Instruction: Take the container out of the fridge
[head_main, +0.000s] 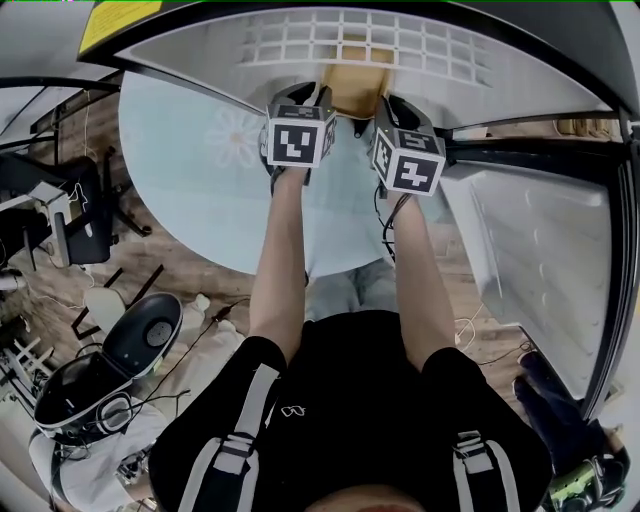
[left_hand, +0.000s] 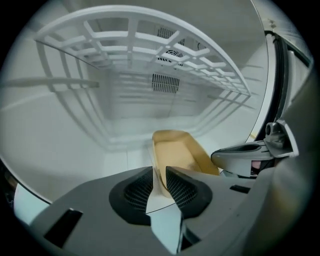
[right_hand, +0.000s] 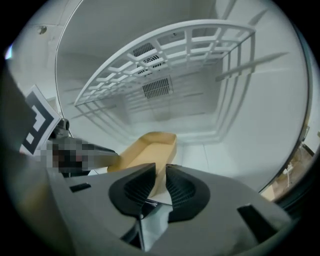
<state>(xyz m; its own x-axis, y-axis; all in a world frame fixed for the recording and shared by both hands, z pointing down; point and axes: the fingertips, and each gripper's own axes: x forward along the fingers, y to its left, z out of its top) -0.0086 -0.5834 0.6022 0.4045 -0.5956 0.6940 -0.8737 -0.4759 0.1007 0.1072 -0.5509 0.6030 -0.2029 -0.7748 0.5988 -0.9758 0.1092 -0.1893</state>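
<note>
A shallow tan container (head_main: 355, 92) sits just inside the open white fridge (head_main: 200, 45), under the wire shelf (head_main: 345, 42). My left gripper (head_main: 312, 112) is shut on the container's left wall (left_hand: 159, 167), which runs between its ribbed pads (left_hand: 181, 187). My right gripper (head_main: 385, 118) is shut on the right wall (right_hand: 161, 172) in the same way. In the left gripper view the tan container (left_hand: 176, 155) stretches away from the jaws, with the right gripper (left_hand: 250, 155) at its far side. The right gripper view shows the container (right_hand: 145, 150) empty.
The fridge door (head_main: 530, 280) hangs open on the right. A white wire shelf (left_hand: 145, 55) spans the compartment above the container. A vent grille (right_hand: 157, 87) is on the back wall. On the floor at left lie a round appliance (head_main: 140, 340) and cables.
</note>
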